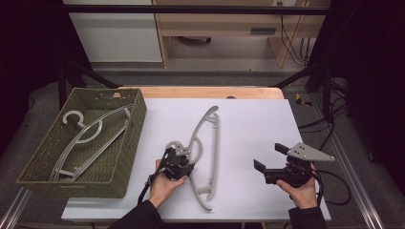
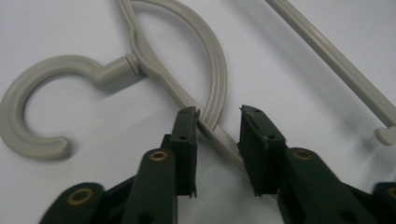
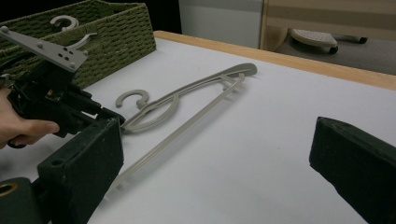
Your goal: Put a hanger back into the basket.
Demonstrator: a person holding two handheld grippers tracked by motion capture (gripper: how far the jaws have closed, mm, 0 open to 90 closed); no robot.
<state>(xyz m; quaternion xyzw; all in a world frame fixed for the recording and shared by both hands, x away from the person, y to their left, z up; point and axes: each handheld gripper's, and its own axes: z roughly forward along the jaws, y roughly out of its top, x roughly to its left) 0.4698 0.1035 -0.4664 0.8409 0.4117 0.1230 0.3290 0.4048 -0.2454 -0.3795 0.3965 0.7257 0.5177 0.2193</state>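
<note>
A grey plastic hanger (image 1: 216, 143) lies flat on the white table top (image 1: 258, 114), its hook (image 2: 28, 109) at its left side. My left gripper (image 1: 181, 158) rests over the hanger beside the hook. In the left gripper view it (image 2: 218, 114) is open, its jaws straddling the hanger's thin arm (image 2: 212, 133) where the inner loop meets it. My right gripper (image 1: 270, 157) hovers to the right of the hanger, clear of it, with its jaws wide open and nothing between them. The right gripper view shows the hanger (image 3: 187, 93) and the left gripper (image 3: 70, 107) beyond my right gripper (image 3: 215, 135).
A green woven basket (image 1: 136, 119) stands at the table's left with a second grey hanger (image 1: 90, 138) inside. The table's wooden far edge (image 1: 205, 91) shows behind the white top. Black frame bars and cables run along the right side (image 1: 334, 109).
</note>
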